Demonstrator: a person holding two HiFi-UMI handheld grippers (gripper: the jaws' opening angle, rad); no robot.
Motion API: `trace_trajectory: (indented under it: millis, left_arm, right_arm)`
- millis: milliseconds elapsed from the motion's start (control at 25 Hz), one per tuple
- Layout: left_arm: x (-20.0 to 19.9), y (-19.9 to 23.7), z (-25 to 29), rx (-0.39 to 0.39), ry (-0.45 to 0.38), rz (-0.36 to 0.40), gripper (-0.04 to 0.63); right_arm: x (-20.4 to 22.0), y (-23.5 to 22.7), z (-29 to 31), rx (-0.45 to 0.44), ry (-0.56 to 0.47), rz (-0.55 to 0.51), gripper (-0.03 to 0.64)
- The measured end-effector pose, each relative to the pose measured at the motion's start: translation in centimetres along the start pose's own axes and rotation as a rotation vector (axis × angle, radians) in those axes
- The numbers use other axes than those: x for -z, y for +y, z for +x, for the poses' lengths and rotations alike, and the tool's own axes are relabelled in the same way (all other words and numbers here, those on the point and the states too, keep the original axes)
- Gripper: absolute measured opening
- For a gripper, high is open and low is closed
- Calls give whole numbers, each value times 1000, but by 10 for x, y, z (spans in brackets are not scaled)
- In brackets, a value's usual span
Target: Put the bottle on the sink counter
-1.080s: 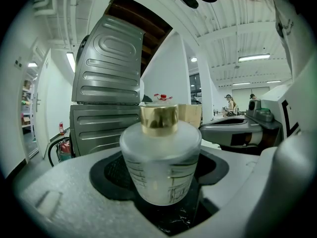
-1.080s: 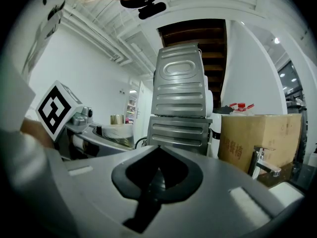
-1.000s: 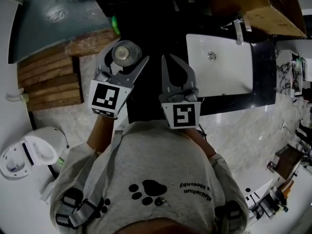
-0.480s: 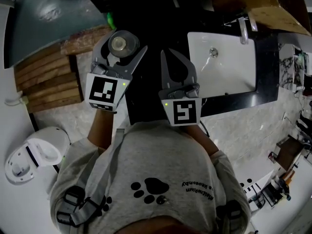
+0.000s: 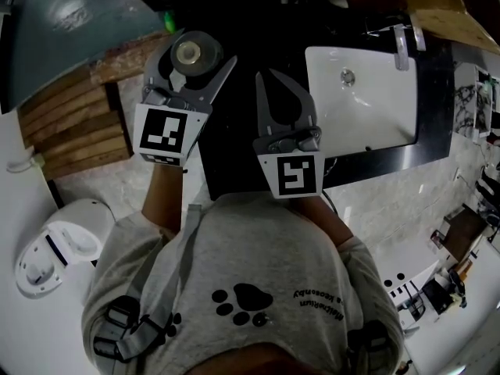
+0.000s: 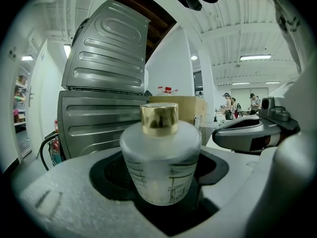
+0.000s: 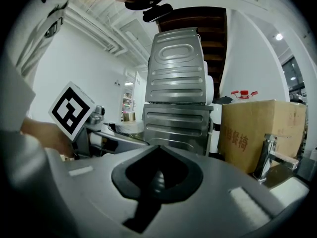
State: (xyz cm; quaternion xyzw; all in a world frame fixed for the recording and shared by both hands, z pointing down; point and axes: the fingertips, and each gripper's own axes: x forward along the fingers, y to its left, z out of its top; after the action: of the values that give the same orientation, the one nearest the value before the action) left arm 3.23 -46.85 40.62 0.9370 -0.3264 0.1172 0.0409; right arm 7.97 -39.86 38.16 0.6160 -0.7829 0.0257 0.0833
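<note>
Two grippers show in the head view: the left gripper at upper left of centre and the right gripper just right of it. Each carries one marker cube, two in all. There is one bottle with one gold cap. One white sink sits in one dark counter, with one faucet. One toilet is at lower left, and one cardboard box at the right of the right gripper view. One person fills the bottom.

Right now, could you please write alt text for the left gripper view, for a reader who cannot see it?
A frosted bottle with a gold cap stands upright, clamped between the jaws of the left gripper. Behind it rise a ribbed grey metal cabinet and a cardboard box.
</note>
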Motion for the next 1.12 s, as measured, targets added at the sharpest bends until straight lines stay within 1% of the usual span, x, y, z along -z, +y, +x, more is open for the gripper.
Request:
trace_trajectory:
  millis: [320,720,1120]
  left_arm:
    - [13,16,15,-10,21,10,344]
    - [33,28,31,-6,52,-10,344]
    - [59,35,51,-6,97,-7,344]
  right_arm:
    - [13,-2,16,-2,24,13,0]
    - [24,-5,29,-4,46,12,1]
    - [35,-3,40,-17,59,10,0]
